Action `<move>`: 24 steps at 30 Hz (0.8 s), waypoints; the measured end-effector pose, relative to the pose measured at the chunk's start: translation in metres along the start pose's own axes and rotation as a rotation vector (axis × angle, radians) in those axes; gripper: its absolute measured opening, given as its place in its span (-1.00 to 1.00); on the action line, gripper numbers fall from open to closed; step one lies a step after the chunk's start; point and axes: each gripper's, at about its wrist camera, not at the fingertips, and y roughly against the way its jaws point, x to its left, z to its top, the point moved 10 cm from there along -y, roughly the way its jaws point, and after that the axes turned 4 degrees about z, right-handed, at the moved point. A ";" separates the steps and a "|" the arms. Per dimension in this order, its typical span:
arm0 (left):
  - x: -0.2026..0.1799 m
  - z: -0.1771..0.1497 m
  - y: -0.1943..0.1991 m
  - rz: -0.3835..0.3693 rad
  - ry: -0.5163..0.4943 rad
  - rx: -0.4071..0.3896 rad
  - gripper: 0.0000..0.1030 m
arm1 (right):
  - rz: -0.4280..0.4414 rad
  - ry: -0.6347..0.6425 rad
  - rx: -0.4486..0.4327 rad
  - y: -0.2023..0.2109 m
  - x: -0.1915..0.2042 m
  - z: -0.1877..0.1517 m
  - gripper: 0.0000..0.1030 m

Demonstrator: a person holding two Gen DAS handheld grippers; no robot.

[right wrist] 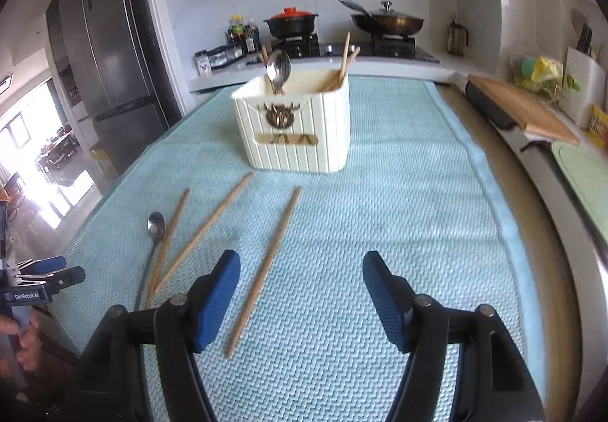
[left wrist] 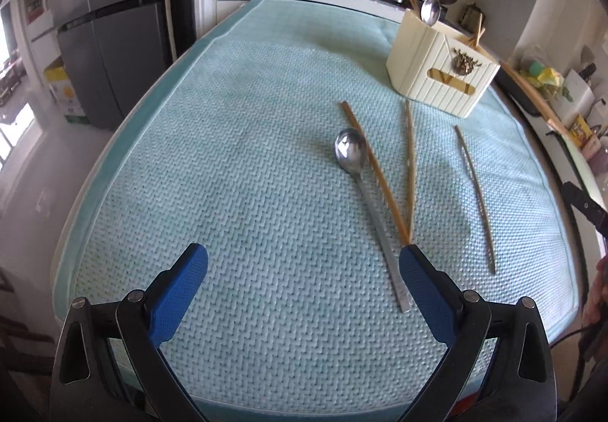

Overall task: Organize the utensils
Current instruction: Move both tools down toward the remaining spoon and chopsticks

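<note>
lone wooden chopstick point(right wrist: 265, 270): long axis runs away from right gripper point(right wrist: 301, 302); just left of its gap
right gripper: jaws apart, empty
left gripper point(left wrist: 303, 279): jaws wide, empty; steel spoon point(left wrist: 366, 209) nearer it

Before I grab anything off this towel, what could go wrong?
The spoon lies against a chopstick that crosses another near the left tool, so closing there may catch several at once. The holder already has a spoon and chopsticks sticking up, which could block or tip on insertion.

Glossy metal spoon point(left wrist: 351, 152) (wooden chopsticks point(left wrist: 374, 175)), woven cloth mat point(left wrist: 228, 156).
</note>
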 end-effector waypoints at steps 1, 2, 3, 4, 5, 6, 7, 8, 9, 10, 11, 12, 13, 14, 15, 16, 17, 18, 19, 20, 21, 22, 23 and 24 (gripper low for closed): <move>-0.001 0.000 -0.003 -0.005 0.003 0.001 0.96 | 0.001 -0.010 0.012 -0.003 -0.001 -0.006 0.33; -0.002 0.001 -0.006 -0.012 0.008 0.003 0.96 | -0.001 -0.014 0.021 -0.006 -0.002 -0.009 0.33; -0.005 0.003 -0.009 -0.022 0.014 0.004 0.96 | -0.005 -0.014 0.028 -0.009 -0.002 -0.012 0.33; -0.008 0.004 -0.013 -0.030 0.016 0.002 0.96 | -0.006 -0.013 0.035 -0.011 0.000 -0.015 0.33; -0.011 0.006 -0.017 -0.034 0.014 0.002 0.96 | -0.002 -0.014 0.041 -0.013 0.001 -0.017 0.33; -0.013 0.008 -0.020 -0.031 0.009 0.003 0.96 | 0.004 -0.014 0.048 -0.015 0.003 -0.018 0.33; -0.014 0.010 -0.024 -0.024 0.004 0.003 0.96 | 0.007 -0.012 0.051 -0.016 0.004 -0.019 0.33; -0.015 0.011 -0.027 -0.017 -0.001 0.003 0.96 | 0.010 -0.008 0.055 -0.017 0.007 -0.019 0.33; -0.017 0.013 -0.032 -0.013 -0.004 0.005 0.96 | 0.012 -0.004 0.058 -0.018 0.008 -0.020 0.33; -0.018 0.014 -0.035 -0.013 -0.005 0.008 0.96 | 0.015 -0.001 0.061 -0.018 0.010 -0.023 0.33; -0.018 0.016 -0.039 -0.014 -0.004 0.010 0.96 | 0.018 -0.001 0.065 -0.018 0.011 -0.024 0.33; -0.019 0.019 -0.042 -0.015 -0.002 0.009 0.96 | 0.023 -0.001 0.069 -0.019 0.012 -0.026 0.33; -0.020 0.022 -0.045 -0.017 0.001 0.009 0.96 | 0.026 -0.003 0.073 -0.020 0.013 -0.028 0.33; -0.020 0.024 -0.048 -0.020 0.002 0.012 0.96 | 0.029 -0.005 0.077 -0.020 0.014 -0.030 0.33; -0.022 0.026 -0.052 -0.022 0.000 0.019 0.96 | 0.033 -0.008 0.082 -0.021 0.015 -0.031 0.33; -0.023 0.028 -0.056 -0.021 -0.002 0.021 0.96 | 0.037 -0.012 0.087 -0.022 0.015 -0.032 0.33; -0.025 0.029 -0.060 -0.016 -0.009 0.024 0.96 | 0.041 -0.016 0.091 -0.023 0.016 -0.033 0.33; -0.027 0.030 -0.065 -0.007 -0.018 0.029 0.95 | 0.044 -0.019 0.092 -0.023 0.016 -0.034 0.33; -0.028 0.030 -0.069 0.001 -0.026 0.033 0.95 | 0.047 -0.022 0.093 -0.023 0.016 -0.035 0.33; -0.030 0.031 -0.074 0.007 -0.034 0.038 0.95 | 0.050 -0.024 0.092 -0.022 0.017 -0.035 0.33; -0.031 0.031 -0.078 0.013 -0.041 0.045 0.95 | 0.052 -0.025 0.090 -0.022 0.017 -0.035 0.33; -0.032 0.031 -0.082 0.022 -0.048 0.051 0.95 | 0.053 -0.024 0.087 -0.021 0.017 -0.034 0.33; -0.032 0.032 -0.086 0.034 -0.053 0.055 0.95 | 0.053 -0.024 0.085 -0.020 0.017 -0.034 0.33; -0.029 0.032 -0.086 0.046 -0.054 0.055 0.94 | 0.054 -0.024 0.082 -0.019 0.017 -0.033 0.33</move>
